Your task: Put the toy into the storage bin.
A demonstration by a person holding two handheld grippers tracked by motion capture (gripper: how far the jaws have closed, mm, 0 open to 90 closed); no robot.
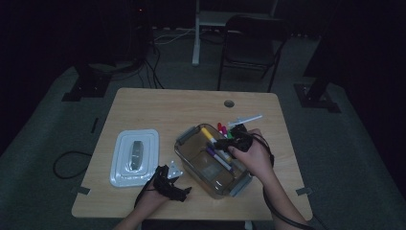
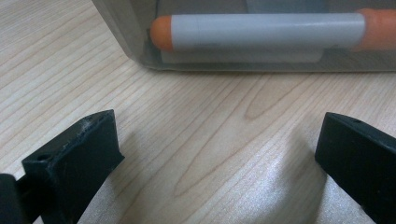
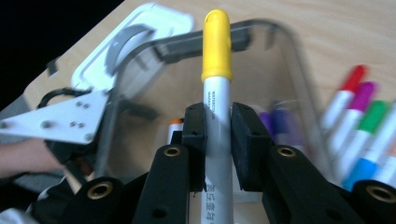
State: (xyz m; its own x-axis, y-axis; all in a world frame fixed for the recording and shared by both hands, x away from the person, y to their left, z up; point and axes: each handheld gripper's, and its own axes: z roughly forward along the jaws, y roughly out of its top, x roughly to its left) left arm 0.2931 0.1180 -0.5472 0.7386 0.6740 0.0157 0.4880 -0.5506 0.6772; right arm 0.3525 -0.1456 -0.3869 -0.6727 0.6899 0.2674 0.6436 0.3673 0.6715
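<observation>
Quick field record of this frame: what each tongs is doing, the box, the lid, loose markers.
right tongs: shut on yellow-capped marker, held over the clear box
left tongs: open, nothing between the jaws, low over the table beside the box
clear box: lid off, holds a purple-capped marker and an orange-capped marker
lid: flat on the table, left of the box
loose markers: red, purple, green and blue caps, on the table right of the box

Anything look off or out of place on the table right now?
Nothing stands out. The right gripper holds the yellow-capped marker squarely over the clear container; the lid lies flat beside it, and the other markers lie on the table next to the container.
</observation>
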